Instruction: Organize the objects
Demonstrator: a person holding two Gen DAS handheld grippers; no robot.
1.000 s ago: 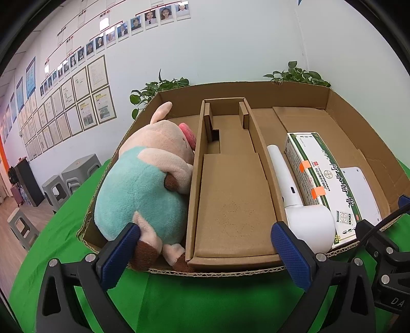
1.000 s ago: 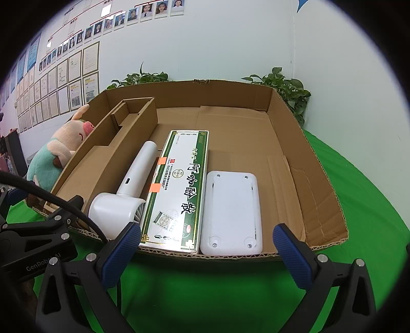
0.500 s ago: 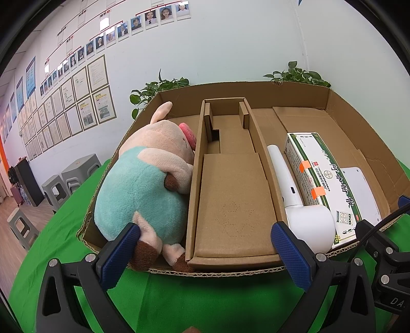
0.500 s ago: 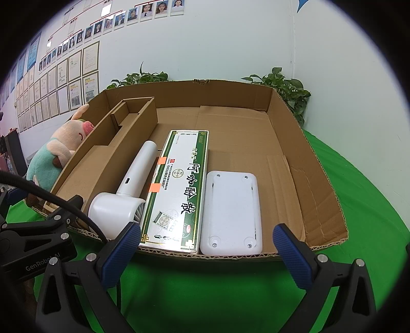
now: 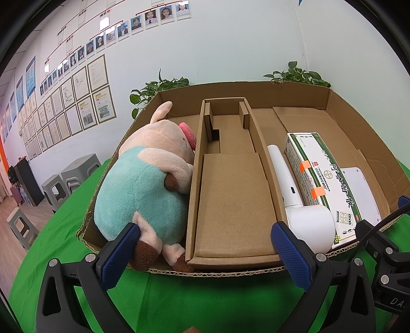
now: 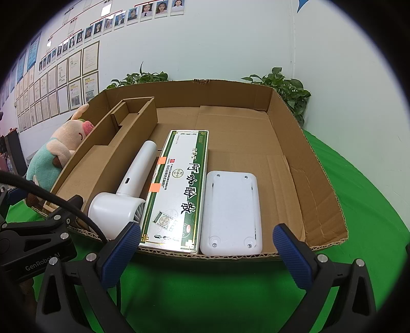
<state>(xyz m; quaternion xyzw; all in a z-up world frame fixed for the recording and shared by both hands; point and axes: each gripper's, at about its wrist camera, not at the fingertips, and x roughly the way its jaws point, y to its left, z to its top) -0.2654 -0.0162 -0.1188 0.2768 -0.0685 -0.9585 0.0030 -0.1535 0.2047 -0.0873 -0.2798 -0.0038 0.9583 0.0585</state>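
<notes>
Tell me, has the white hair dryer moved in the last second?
No. The white hair dryer lies as before, between the cardboard insert and the green-and-white box, in both views.

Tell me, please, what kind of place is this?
Probably an office or training room. Rows of staff portrait photos and framed certificates hang on the wall, grey plastic stools stand on the floor, and potted plants sit behind the table.

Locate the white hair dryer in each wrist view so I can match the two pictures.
Left wrist: white hair dryer lies right of centre, between the cardboard divider insert and the green-and-white box.
Right wrist: white hair dryer lies left of centre, again beside the green-and-white box.
Shared landmark: the orange tape tabs on that box's side.
</notes>
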